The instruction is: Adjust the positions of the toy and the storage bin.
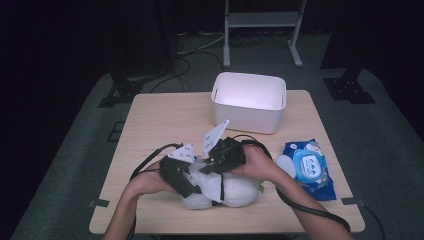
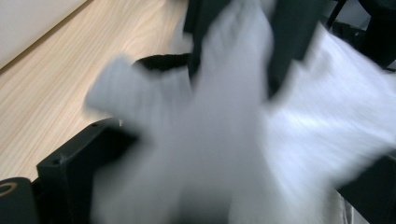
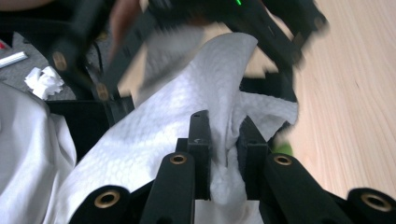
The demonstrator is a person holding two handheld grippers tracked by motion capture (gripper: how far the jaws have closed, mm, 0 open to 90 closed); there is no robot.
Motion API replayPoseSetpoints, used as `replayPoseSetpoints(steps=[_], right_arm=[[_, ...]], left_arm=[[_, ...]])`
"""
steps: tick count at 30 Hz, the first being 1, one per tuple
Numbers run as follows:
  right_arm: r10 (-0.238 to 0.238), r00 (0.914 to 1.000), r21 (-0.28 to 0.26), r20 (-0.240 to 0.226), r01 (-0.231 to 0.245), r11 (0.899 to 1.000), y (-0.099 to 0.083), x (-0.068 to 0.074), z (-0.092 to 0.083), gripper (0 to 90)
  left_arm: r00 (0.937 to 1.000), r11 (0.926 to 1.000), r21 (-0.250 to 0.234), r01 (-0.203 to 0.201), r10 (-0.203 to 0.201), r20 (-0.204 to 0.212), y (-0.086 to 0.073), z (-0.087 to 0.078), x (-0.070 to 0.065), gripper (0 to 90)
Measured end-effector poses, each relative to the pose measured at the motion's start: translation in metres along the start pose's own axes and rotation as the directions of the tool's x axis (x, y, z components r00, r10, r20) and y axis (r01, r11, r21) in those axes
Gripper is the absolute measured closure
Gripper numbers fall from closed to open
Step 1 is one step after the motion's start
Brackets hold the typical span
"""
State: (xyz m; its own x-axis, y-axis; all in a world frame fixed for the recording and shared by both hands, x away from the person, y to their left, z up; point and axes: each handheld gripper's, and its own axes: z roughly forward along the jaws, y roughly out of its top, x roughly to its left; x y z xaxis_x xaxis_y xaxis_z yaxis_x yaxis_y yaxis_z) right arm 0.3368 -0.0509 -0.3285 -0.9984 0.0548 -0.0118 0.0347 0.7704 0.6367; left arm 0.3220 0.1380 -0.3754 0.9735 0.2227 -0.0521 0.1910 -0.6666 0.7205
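Note:
A white embossed wipe is pinched between the jaws of my right gripper, which is shut on a fold of it. In the high view the right gripper hovers over a white rounded cloth bundle near the table's front edge, and the wipe drapes across that bundle. My left gripper lies on the bundle's left side, close to the right one. Seen from the left gripper, its jaws stand wide apart with the blurred wipe between them, and the right gripper's jaws nip the wipe from above.
A white bin stands at the back of the wooden table. To the right of the bundle lies a blue pack of wet wipes. A small green thing peeks out at the bundle's right edge. Cables trail from both grippers.

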Motion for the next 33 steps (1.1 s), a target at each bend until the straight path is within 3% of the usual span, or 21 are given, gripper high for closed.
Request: replayPoseSetpoints(steps=[5, 9, 11, 14, 17, 26, 33], right_arm=[[0.072, 0.9958, 0.050, 0.056, -0.075, 0.996, -0.033, -0.011, -0.015, 78.5], [0.137, 0.9897, 0.013, 0.041, -0.138, 0.990, -0.054, -0.017, -0.028, 78.3], [0.137, 0.9897, 0.002, 0.040, -0.138, 0.990, -0.058, -0.014, -0.029, 78.4], [0.133, 0.9908, -0.007, 0.027, -0.133, 0.991, -0.060, -0.010, -0.026, 78.3], [0.126, 0.9918, -0.009, 0.019, -0.126, 0.992, -0.060, -0.005, -0.025, 78.3], [0.102, 0.9948, -0.016, -0.009, -0.102, 0.995, -0.059, 0.005, -0.021, 78.4], [0.053, 0.9982, -0.023, -0.027, -0.053, 0.998, -0.036, 0.008, -0.009, 78.5]], left_arm=[[1.0000, 1.0000, 0.004, 0.000, 0.000, -0.005, 0.002, 0.001, -0.001, 1.8], [0.9999, 0.9997, -0.017, -0.017, 0.016, -0.005, 0.007, -0.002, -0.001, 1.8], [0.9999, 0.9996, -0.023, -0.013, 0.012, -0.007, 0.012, -0.007, -0.002, 1.8], [0.9989, 0.9995, -0.020, -0.025, 0.024, -0.041, 0.014, -0.017, -0.003, 1.8], [0.9981, 0.9996, -0.026, -0.005, 0.003, -0.061, 0.009, -0.024, 0.000, 1.8], [0.9997, 0.9996, 0.020, 0.019, -0.019, 0.017, 0.003, -0.013, 0.001, 0.0], [0.9990, 0.9993, 0.038, 0.008, -0.009, 0.043, 0.001, -0.011, -0.002, 0.0]])
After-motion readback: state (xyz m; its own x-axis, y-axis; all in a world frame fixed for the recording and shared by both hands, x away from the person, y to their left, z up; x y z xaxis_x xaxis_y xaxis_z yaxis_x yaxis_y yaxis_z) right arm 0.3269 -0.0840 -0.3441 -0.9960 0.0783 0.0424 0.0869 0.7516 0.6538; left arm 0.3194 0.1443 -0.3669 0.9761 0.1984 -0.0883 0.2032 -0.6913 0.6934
